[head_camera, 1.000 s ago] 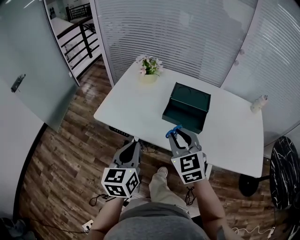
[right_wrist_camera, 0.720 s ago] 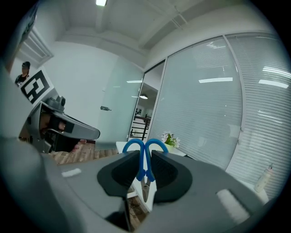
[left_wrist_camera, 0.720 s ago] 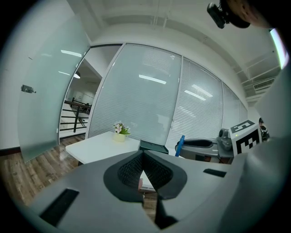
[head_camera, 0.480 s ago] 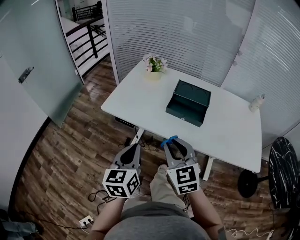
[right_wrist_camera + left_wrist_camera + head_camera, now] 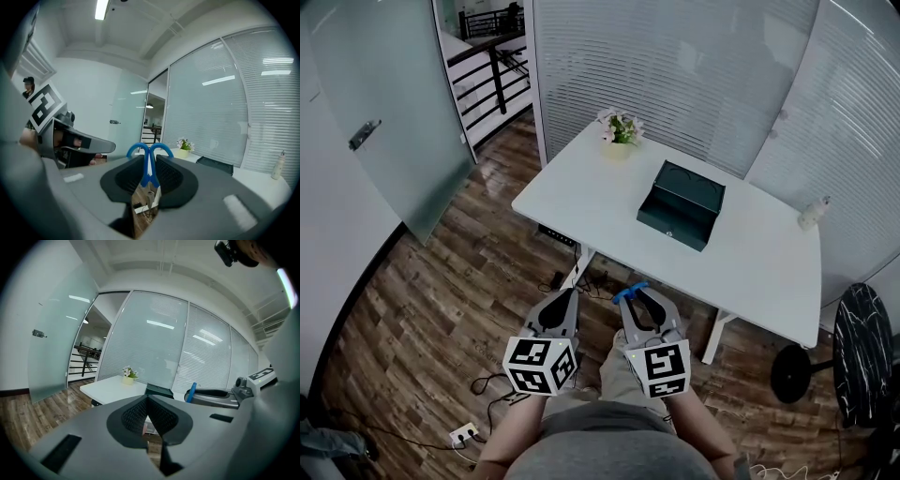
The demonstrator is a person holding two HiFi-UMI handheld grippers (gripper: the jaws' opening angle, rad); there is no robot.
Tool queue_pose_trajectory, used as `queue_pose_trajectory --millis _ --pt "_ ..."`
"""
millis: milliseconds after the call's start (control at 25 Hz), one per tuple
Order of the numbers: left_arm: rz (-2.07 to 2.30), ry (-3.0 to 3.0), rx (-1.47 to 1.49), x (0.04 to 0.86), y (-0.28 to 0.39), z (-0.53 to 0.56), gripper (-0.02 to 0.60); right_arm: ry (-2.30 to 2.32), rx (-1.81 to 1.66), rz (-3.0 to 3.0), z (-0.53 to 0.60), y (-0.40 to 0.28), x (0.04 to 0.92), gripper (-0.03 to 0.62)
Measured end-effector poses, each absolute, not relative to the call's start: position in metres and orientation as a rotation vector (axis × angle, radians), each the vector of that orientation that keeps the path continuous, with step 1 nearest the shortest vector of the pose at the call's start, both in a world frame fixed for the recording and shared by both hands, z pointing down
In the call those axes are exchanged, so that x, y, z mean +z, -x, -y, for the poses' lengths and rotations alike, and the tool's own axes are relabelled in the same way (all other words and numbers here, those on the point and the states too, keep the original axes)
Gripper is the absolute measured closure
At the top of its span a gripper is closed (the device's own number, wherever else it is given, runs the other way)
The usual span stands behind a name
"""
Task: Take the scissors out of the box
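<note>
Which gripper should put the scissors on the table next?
Probably the right gripper: its jaws already clamp the blue scissors. The left gripper is shut and empty. Both stand back from the table.

No legible text, apparently.

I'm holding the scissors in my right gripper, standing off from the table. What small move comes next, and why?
Probably carry the right gripper forward to the white table and lower the scissors onto its bare top beside the box. The jaws are clamped on the blue handles, so the scissors are already out of the box, but they hang over the wooden floor.
</note>
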State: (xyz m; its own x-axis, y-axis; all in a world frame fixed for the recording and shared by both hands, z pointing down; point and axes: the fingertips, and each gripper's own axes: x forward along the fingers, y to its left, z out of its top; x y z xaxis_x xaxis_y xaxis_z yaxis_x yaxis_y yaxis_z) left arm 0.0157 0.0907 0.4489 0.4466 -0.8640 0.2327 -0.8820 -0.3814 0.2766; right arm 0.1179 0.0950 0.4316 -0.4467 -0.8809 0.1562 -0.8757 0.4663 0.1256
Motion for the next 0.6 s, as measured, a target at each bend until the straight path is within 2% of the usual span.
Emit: queue_pose_trajectory --millis 600 --pt "1.484 -2.375 0.095 0.4447 -0.0203 -0.0969 0.575 -1.545 -0.012 2.547 -0.1014 -0.1276 0.429 0.505"
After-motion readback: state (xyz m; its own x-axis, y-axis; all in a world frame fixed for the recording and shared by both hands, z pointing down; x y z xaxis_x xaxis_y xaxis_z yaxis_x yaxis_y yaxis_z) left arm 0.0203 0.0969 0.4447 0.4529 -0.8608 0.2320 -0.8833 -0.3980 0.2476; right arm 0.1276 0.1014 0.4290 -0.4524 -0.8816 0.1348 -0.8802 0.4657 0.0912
